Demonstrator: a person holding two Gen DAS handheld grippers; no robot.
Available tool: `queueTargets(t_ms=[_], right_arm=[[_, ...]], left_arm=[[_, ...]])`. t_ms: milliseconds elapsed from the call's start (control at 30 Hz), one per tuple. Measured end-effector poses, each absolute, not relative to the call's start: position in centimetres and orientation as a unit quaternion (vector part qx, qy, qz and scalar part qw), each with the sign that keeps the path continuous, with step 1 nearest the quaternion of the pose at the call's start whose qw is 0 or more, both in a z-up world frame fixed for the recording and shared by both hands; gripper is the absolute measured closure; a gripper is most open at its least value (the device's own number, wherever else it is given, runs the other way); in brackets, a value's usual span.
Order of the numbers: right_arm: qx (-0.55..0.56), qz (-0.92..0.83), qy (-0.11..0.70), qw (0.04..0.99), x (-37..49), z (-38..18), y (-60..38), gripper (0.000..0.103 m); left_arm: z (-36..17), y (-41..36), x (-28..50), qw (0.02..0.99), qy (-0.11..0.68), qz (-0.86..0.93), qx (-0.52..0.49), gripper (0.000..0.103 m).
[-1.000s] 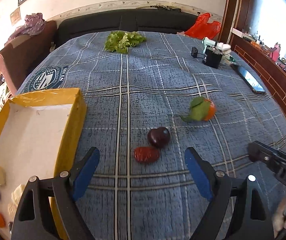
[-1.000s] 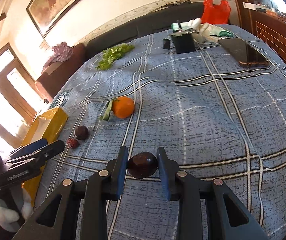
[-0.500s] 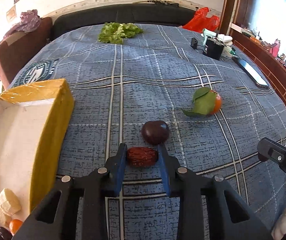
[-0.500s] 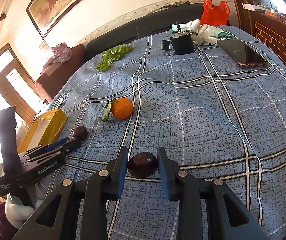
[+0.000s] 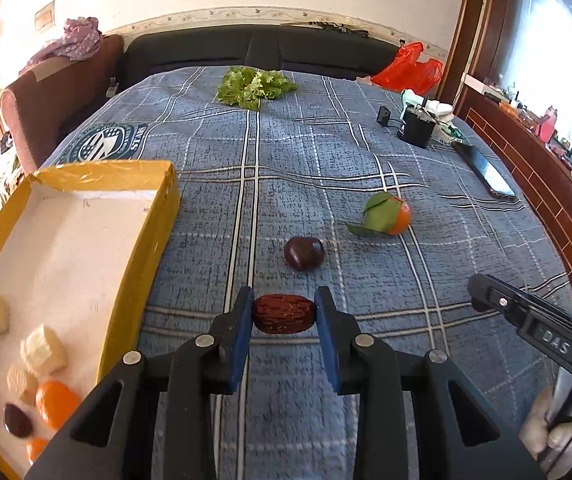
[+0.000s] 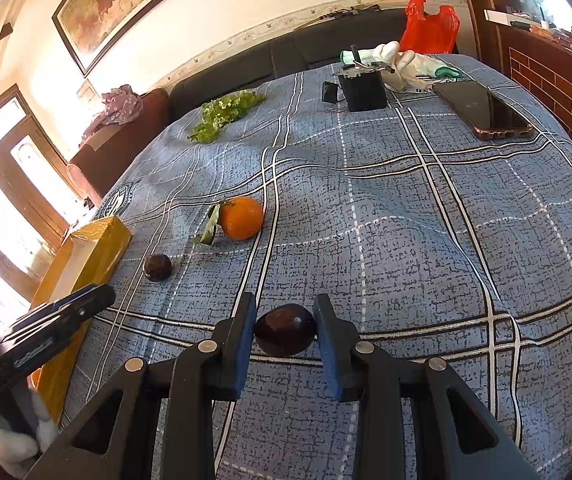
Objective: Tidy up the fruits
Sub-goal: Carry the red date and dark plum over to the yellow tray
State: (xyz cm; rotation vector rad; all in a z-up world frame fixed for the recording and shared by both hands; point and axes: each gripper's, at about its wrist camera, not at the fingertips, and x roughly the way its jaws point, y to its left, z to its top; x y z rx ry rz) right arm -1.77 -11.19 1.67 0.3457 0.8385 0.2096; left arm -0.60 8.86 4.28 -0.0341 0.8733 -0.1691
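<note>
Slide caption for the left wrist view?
Left gripper shut on red date, yellow box of sorted fruit alongside.

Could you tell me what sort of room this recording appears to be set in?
Most likely a home living room: a dark sofa stands behind the table's blue plaid cloth, a framed painting hangs on the wall, and a phone lies on the cloth.
</note>
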Motion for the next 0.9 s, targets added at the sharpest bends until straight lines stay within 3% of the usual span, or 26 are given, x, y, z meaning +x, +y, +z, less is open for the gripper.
queueTargets(t_ms=[900], right_arm=[[0.139, 0.071, 0.413, 0.897, -1.8, 1.1, -10.5, 0.070]], left_arm=[[5.4, 8.3, -7.4, 0.895, 0.420, -0.137, -0.068, 0.073]])
